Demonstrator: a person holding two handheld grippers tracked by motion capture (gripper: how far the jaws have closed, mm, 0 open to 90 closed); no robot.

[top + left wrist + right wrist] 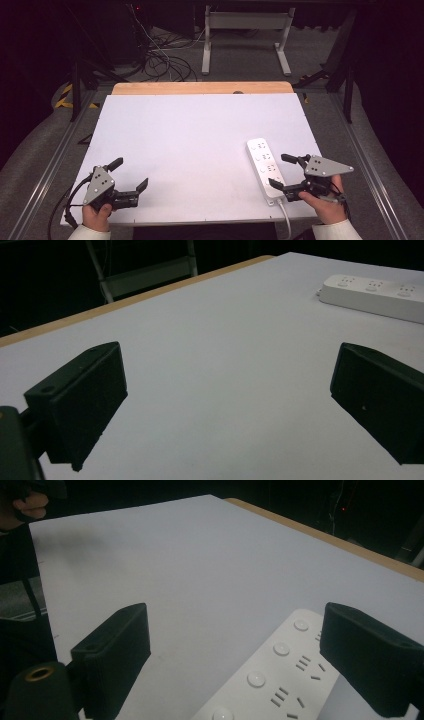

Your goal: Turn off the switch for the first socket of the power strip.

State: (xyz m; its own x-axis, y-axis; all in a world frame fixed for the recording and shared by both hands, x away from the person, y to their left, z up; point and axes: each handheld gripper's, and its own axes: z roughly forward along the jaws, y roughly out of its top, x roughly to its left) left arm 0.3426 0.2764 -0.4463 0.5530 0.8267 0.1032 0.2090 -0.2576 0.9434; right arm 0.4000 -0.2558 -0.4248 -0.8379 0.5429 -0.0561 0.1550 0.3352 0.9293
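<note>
A white power strip (264, 167) with several sockets and round buttons lies lengthwise on the white table top (200, 145) at the right front. Its cord runs off the front edge. My right gripper (281, 171) is open just right of the strip, jaws pointing left toward it. In the right gripper view the power strip (280, 675) lies between and beyond the two jaws, untouched. My left gripper (130, 173) is open at the front left corner, with bare table between its jaws. The left gripper view shows the power strip (375, 292) far off at the upper right.
A wooden strip (202, 88) borders the table's far edge. Beyond it stand a white metal frame (245, 30) and loose cables (160, 60) on the floor. Metal rails (60, 150) run along both sides of the table.
</note>
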